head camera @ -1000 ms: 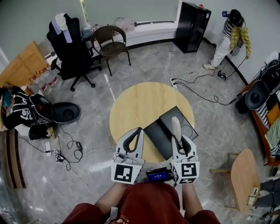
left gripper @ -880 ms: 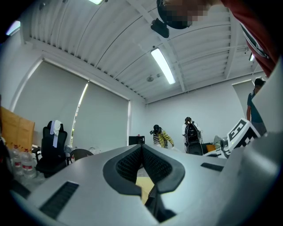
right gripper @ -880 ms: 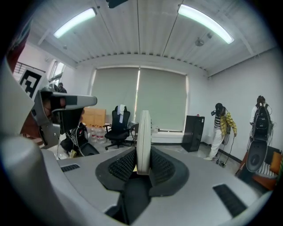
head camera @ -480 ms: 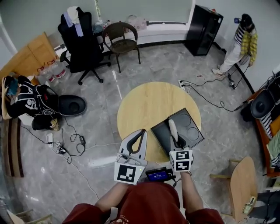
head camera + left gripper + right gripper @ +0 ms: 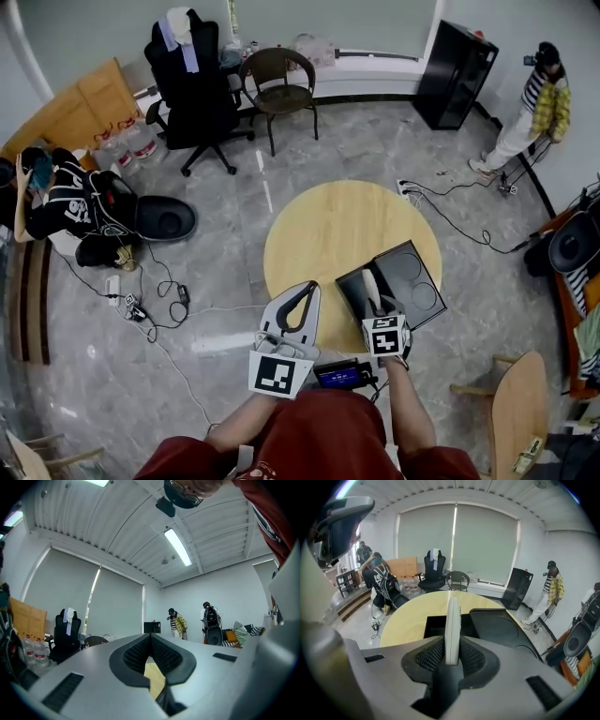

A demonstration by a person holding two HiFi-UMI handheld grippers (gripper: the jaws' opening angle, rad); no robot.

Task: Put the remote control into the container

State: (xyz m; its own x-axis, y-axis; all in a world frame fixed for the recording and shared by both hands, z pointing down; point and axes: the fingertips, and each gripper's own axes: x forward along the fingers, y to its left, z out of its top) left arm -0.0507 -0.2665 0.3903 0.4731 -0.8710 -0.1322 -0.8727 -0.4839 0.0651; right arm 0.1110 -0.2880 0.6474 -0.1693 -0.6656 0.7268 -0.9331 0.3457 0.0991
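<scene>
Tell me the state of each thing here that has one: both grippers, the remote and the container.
Left gripper: shut, nothing between its jaws.
Right gripper: shut on the remote control.
Remote control: held on edge, its far end pointing over the container.
Container: open, standing on the table.
Lid: lying flat beside the container.

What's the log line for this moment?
right gripper: shut on remote control | remote control: over container, not released | left gripper: shut, empty
</scene>
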